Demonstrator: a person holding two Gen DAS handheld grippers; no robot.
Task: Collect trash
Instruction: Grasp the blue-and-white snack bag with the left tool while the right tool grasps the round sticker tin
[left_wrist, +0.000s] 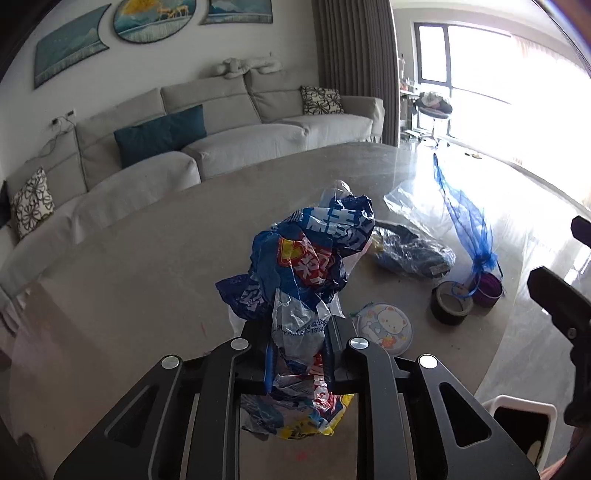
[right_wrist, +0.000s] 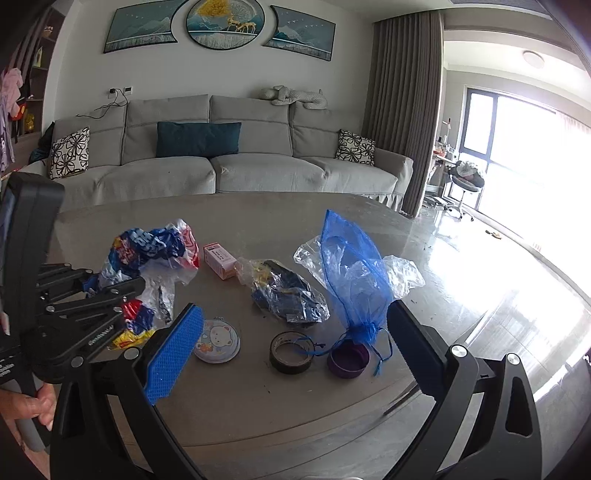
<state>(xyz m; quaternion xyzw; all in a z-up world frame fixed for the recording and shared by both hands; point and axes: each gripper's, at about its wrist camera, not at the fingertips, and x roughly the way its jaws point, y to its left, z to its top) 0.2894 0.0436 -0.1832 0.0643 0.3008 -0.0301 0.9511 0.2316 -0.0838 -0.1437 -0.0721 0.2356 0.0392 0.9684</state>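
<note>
My left gripper (left_wrist: 298, 334) is shut on a crumpled blue, red and white plastic wrapper (left_wrist: 310, 254), which bulges up above the pads and hangs out below them over the round grey table (left_wrist: 129, 295). In the right wrist view that wrapper (right_wrist: 147, 251) and the left gripper (right_wrist: 110, 291) sit at the table's left. My right gripper (right_wrist: 293, 314) stands open and holds nothing, its blue pad (right_wrist: 173, 354) on the left. Between its fingers, further out, lie a clear bag of dark blue scraps (right_wrist: 288, 295) and a blue mesh pouch (right_wrist: 351, 273).
On the table also lie a black tape roll (right_wrist: 290, 352), a purple ring (right_wrist: 347, 363), a round bear-print tin (right_wrist: 218, 339), a small pink box (right_wrist: 219, 260) and a clear bag (right_wrist: 402, 273). A white bin (left_wrist: 524, 417) stands below the table's right edge. A grey sofa (right_wrist: 221, 170) is behind.
</note>
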